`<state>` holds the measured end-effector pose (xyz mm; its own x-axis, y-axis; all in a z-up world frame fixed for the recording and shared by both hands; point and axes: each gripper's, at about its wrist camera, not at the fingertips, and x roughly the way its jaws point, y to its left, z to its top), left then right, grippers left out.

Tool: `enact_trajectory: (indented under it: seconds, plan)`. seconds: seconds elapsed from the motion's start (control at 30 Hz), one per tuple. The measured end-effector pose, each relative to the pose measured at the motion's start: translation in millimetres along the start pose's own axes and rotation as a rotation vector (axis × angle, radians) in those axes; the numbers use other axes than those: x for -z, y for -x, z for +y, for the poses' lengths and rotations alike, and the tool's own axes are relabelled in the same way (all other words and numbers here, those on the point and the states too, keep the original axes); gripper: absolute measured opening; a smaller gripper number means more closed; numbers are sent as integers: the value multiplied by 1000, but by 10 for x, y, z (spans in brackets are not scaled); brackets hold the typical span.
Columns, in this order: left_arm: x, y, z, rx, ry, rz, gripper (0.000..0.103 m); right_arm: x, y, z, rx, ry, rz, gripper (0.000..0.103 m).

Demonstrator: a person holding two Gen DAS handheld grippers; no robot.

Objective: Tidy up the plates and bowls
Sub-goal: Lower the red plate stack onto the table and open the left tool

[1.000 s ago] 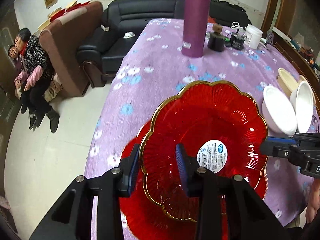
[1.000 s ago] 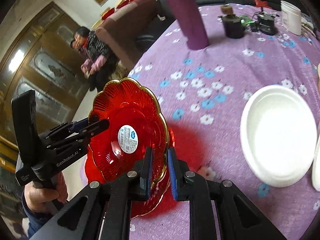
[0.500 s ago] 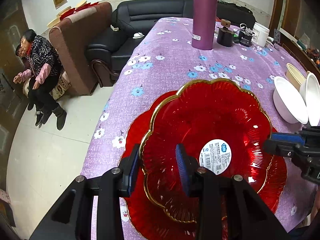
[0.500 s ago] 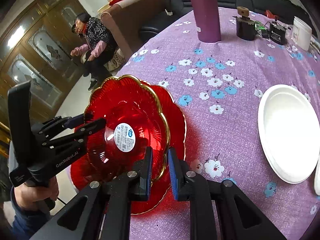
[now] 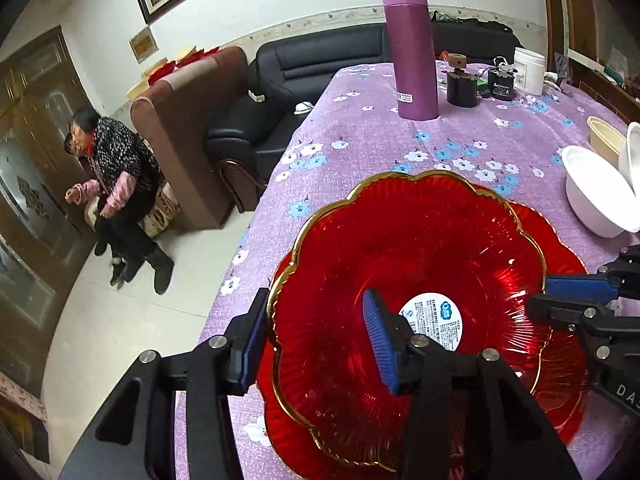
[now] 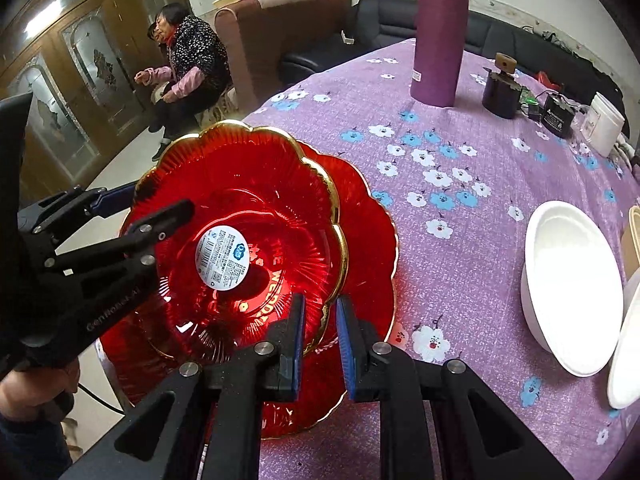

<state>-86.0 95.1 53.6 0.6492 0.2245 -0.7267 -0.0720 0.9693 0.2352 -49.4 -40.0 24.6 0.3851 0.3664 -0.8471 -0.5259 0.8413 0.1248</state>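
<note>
A red glass plate (image 5: 420, 248) with a gold scalloped rim and a round white sticker rests nested on a second, wider red plate (image 5: 560, 240) on the purple flowered tablecloth. My left gripper (image 5: 316, 304) straddles the upper plate's near rim; its jaws are opening and the blue pads stand off the glass. From the right, my right gripper (image 5: 560, 296) reaches in. In the right wrist view that right gripper (image 6: 320, 308) is shut on the upper plate's (image 6: 240, 208) rim, the lower plate (image 6: 372, 240) shows beneath, and the left gripper (image 6: 152, 204) is at the far rim.
White bowls (image 5: 592, 200) (image 6: 572, 284) lean together at the right with a beige bowl (image 5: 604, 140) behind. A tall purple bottle (image 5: 412, 48), a dark jar (image 5: 462, 88) and a white tub (image 5: 528, 70) stand farther back. The table edge runs just left of the plates; people sit on the floor beyond it.
The upper red plate has come down from a tilted, raised position and now lies level on the lower plate. The left jaws have spread wider. The right jaws stay clamped.
</note>
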Motion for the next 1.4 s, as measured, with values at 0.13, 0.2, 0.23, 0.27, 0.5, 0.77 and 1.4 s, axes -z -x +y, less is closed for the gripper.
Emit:
enact_trajectory:
  seconds: [0.13, 0.2, 0.23, 0.27, 0.5, 0.77, 1.4]
  plan:
    - [14, -3, -30, -34, -13, -19, 51, 6, -25, 19, 1, 0, 0, 19]
    - [19, -7, -35, -45, -15, -27, 56, 3, -23, 36, 12, 4, -5, 21]
    - [25, -2, -34, -49, -17, -30, 58, 3, -13, 47, 20, 6, -9, 21]
    - [30, -2, -34, -50, -18, -34, 59, -1, -12, 43, 16, 6, -11, 21]
    - [48, 8, -21, -61, -16, -44, 60, 3, -6, 50, 18, 0, -12, 22]
    - [68, 46, -45, -85, -29, -60, 67, 20, 3, 46, 14, -4, -15, 22]
    - [14, 317, 57, -33, 57, -135, 82, 152, 406, -119, -43, -33, -125, 22]
